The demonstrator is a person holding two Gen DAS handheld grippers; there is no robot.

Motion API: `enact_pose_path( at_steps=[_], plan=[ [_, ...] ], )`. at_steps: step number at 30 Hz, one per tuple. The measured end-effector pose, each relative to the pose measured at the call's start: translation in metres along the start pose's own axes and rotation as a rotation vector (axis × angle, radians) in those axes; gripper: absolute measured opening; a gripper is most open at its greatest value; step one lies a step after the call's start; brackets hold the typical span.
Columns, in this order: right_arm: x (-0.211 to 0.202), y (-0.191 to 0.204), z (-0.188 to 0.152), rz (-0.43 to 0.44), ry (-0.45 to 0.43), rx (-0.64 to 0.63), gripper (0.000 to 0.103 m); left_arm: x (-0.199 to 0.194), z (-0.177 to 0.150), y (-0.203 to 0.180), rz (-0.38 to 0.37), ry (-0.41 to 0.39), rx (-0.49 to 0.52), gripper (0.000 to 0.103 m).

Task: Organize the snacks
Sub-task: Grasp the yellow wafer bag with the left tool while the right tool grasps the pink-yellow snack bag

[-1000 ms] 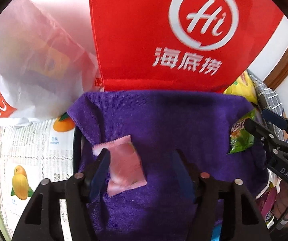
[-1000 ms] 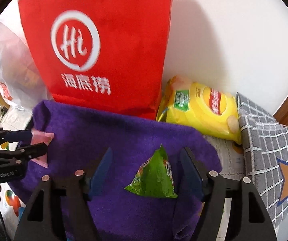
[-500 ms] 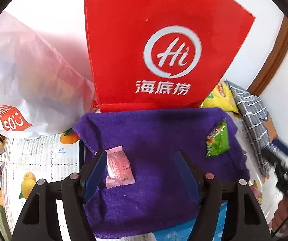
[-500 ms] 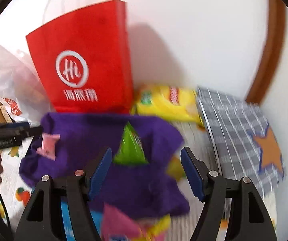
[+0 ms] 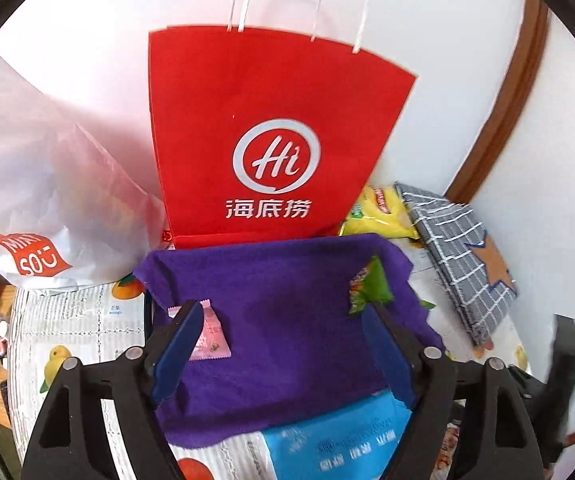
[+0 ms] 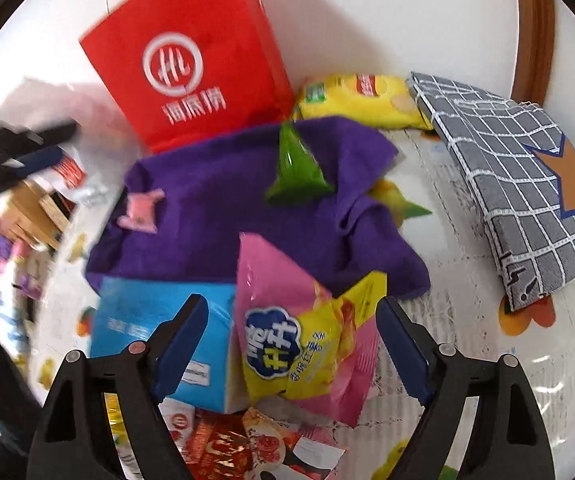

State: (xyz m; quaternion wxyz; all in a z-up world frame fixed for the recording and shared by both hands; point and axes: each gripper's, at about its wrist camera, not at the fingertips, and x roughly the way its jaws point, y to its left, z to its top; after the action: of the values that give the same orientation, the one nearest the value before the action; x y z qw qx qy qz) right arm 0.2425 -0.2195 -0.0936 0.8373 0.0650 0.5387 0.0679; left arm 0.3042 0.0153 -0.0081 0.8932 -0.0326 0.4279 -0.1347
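The left claw has just been spreading its jaws; they stand apart over a purple towel with nothing clamped between them. A small pink candy wrapper, flat and crinkled at both ends, lies on the towel at about 9 o'clock from the claw, partly behind its left blue pad. A green snack pouch, shiny and tapered, lies at about 2 o'clock on the towel's far right edge. At 6 o'clock a blue box shows at the towel's near edge.

The right claw has likewise just been opening and grips nothing. A glossy pink and yellow snack bag lies beneath its gap, beside the blue box at 9 o'clock, and more packets in red lie at 6 o'clock.

Beyond the towel at 12 o'clock a red paper bag with white cord handles and a white round logo stands upright against a white wall; its inside cannot be seen. At 10 o'clock slumps a white plastic bag; its contents are blurred. At 1 o'clock a yellow chip bag lies beside a grey checked fabric pouch bearing a star.

The tabletop carries a white covering printed with fruit. A brown wooden trim curves along the wall at right.
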Motion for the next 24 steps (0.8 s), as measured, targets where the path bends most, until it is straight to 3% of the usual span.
enact_pose_path(
  at_steps=[5, 8, 9, 10, 11, 12, 24],
  plan=[
    [0.022, 0.001, -0.007, -0.057, 0.048, 0.006, 0.085, -0.014, -0.017, 0.006, 0.042, 0.003, 0.013, 0.081],
    [0.026, -0.008, -0.009, -0.002, 0.043, 0.06, 0.085, -0.022, -0.03, 0.018, 0.057, 0.013, -0.017, 0.081],
    [0.025, -0.011, -0.009, 0.02, 0.049, 0.072, 0.081, -0.025, -0.035, 0.022, 0.05, 0.023, -0.034, 0.081],
    [0.024, -0.011, -0.009, 0.042, 0.049, 0.08, 0.067, -0.028, -0.04, 0.026, 0.038, 0.031, -0.051, 0.081],
    [0.019, -0.013, -0.009, 0.055, 0.048, 0.091, 0.06, -0.03, -0.044, 0.029, 0.032, 0.036, -0.065, 0.081],
    [0.015, -0.012, -0.009, 0.061, 0.046, 0.09, 0.059, -0.034, -0.049, 0.031, 0.031, 0.038, -0.08, 0.081],
    [-0.069, -0.002, -0.026, 0.096, -0.133, 0.066, 0.058, -0.056, -0.111, 0.01, 0.044, 0.074, -0.077, 0.081]
  ],
)
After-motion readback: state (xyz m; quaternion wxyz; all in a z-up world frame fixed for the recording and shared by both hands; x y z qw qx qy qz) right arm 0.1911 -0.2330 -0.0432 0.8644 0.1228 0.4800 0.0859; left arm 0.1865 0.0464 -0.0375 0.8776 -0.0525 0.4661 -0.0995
